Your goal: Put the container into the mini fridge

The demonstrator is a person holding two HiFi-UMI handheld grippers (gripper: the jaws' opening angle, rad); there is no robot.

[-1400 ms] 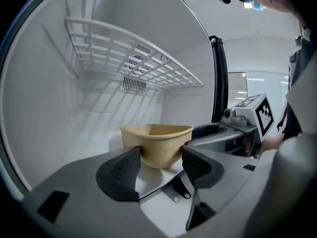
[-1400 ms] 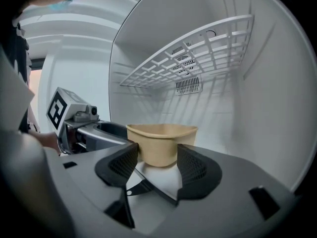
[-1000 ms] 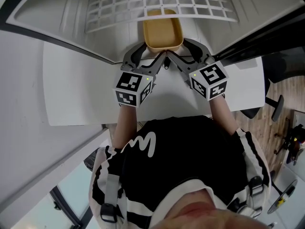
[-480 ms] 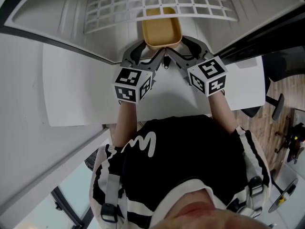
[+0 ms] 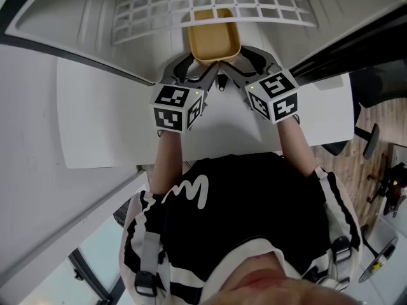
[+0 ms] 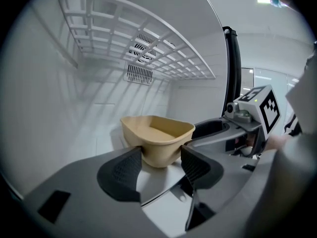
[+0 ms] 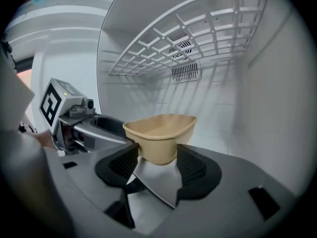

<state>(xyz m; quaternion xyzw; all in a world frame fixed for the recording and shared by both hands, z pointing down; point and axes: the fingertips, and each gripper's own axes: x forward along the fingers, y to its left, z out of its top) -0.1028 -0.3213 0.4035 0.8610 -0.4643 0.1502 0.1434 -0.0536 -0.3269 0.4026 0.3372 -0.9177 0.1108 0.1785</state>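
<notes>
Both grippers are on it together! The tan container [image 5: 214,42] sits just inside the mouth of the mini fridge [image 5: 76,18], at twelve o'clock from the person's two hands and under the white wire shelf [image 5: 210,2]. The left gripper [image 6: 158,165] has its jaws clamped on the container's near end, one jaw on each side of the wall. The right gripper [image 7: 157,163], at three o'clock of its partner, pinches that same near end the same way. The marker cubes ride side by side over the white table [image 5: 95,119]. Deep in the cabinet, at twelve o'clock, a vent grille [image 6: 139,74] shows on the back wall. Whether the container's base touches the fridge floor cannot be told.
</notes>
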